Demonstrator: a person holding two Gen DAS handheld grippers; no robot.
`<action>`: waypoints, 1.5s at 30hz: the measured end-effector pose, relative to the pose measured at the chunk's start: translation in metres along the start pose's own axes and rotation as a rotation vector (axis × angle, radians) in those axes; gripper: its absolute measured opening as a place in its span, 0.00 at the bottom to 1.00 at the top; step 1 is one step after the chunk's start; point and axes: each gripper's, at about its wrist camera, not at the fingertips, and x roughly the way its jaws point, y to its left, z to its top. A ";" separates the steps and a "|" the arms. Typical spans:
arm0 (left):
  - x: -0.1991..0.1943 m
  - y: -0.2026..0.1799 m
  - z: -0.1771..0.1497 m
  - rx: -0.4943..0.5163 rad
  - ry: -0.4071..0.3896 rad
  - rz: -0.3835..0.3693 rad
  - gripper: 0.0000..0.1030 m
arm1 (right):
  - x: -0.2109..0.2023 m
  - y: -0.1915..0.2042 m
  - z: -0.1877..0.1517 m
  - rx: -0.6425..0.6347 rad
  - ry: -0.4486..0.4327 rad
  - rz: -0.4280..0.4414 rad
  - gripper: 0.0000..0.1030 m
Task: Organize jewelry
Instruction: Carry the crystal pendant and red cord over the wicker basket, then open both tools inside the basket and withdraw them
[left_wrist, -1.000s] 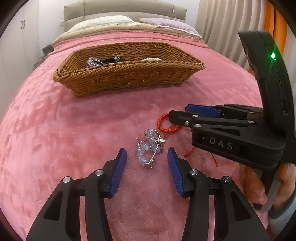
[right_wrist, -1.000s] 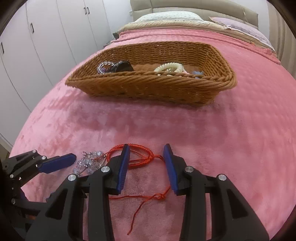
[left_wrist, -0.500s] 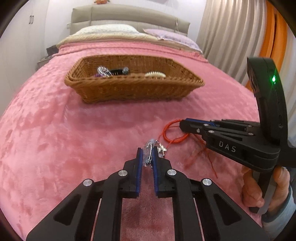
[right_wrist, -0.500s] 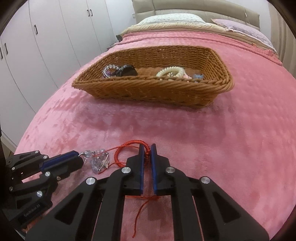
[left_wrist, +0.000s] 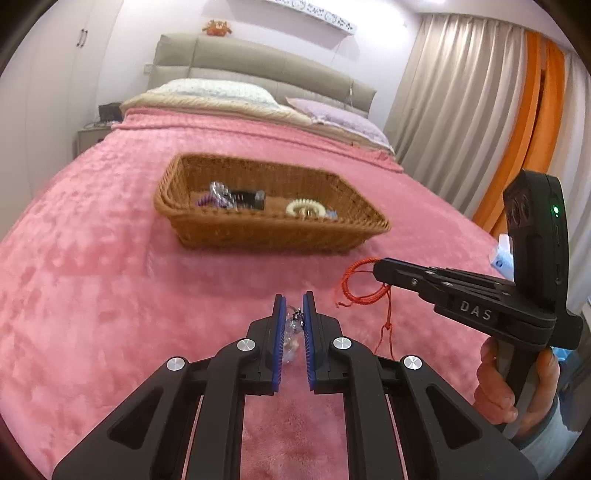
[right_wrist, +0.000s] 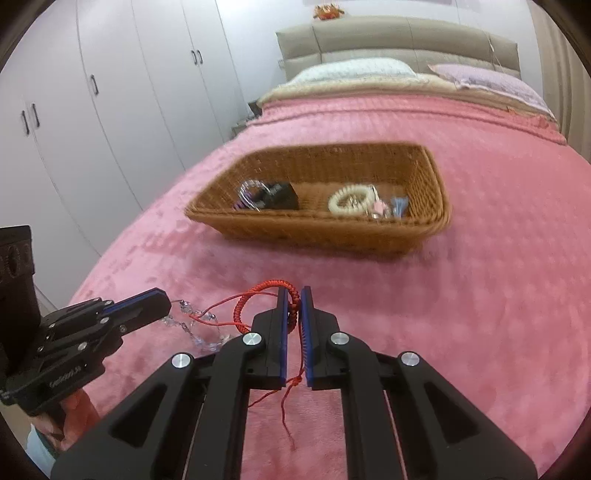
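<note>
My left gripper (left_wrist: 293, 301) is shut on a clear crystal bracelet (left_wrist: 291, 326) and holds it above the pink blanket; the bracelet also hangs from it in the right wrist view (right_wrist: 199, 328). My right gripper (right_wrist: 293, 295) is shut on a red cord bracelet (right_wrist: 258, 299), lifted, with loose red strings dangling; it shows in the left wrist view (left_wrist: 356, 284) too. A wicker basket (left_wrist: 266, 232) stands ahead on the bed and holds a cream bead bracelet (right_wrist: 349, 199), a dark item (right_wrist: 280, 195) and other jewelry.
The pink blanket (right_wrist: 498, 277) covers the bed. Pillows and a headboard (left_wrist: 258, 70) lie behind the basket. White wardrobes (right_wrist: 92, 110) stand on the left, curtains (left_wrist: 480, 110) on the right. A nightstand (left_wrist: 92, 136) is beside the bed.
Both grippers closed on their bracelets, then lifted them off the blanket. The basket now appears farther below and its inside shows more.
</note>
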 end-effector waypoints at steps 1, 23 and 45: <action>-0.005 0.000 0.002 0.001 -0.012 -0.005 0.08 | -0.003 0.003 0.003 -0.002 -0.010 0.000 0.05; 0.001 -0.015 0.132 0.022 -0.173 -0.078 0.07 | -0.020 -0.024 0.092 0.095 -0.195 -0.049 0.05; 0.137 0.016 0.121 -0.001 -0.008 -0.003 0.17 | 0.095 -0.073 0.100 0.153 -0.056 -0.091 0.06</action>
